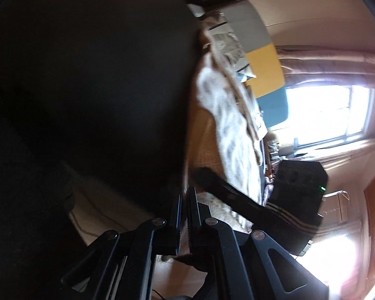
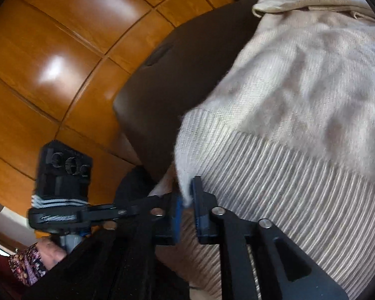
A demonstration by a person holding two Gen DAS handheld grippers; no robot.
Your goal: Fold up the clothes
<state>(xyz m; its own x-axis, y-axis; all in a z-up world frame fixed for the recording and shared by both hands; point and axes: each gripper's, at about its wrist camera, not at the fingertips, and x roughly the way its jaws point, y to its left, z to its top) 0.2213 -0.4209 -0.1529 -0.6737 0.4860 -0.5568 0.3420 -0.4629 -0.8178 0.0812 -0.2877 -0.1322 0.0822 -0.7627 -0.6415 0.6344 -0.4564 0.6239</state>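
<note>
A cream knitted sweater (image 2: 300,95) with a ribbed hem (image 2: 275,175) and faint beige blotches hangs from both grippers. My right gripper (image 2: 186,200) is shut on a corner of the hem. My left gripper (image 1: 186,200) is shut on the sweater's edge; the cloth (image 1: 227,115) stretches away from it, seen edge-on. In the left wrist view the right gripper (image 1: 220,187) shows as a black bar close beside the cloth. In the right wrist view the left gripper (image 2: 62,190) shows at the lower left. A dark brown padded surface (image 2: 177,75) lies under the sweater.
A glossy wooden floor (image 2: 50,62) fills the left of the right wrist view. In the left wrist view there are yellow and teal panels (image 1: 267,75), a bright window (image 1: 325,115) and a large dark mass (image 1: 87,75) on the left.
</note>
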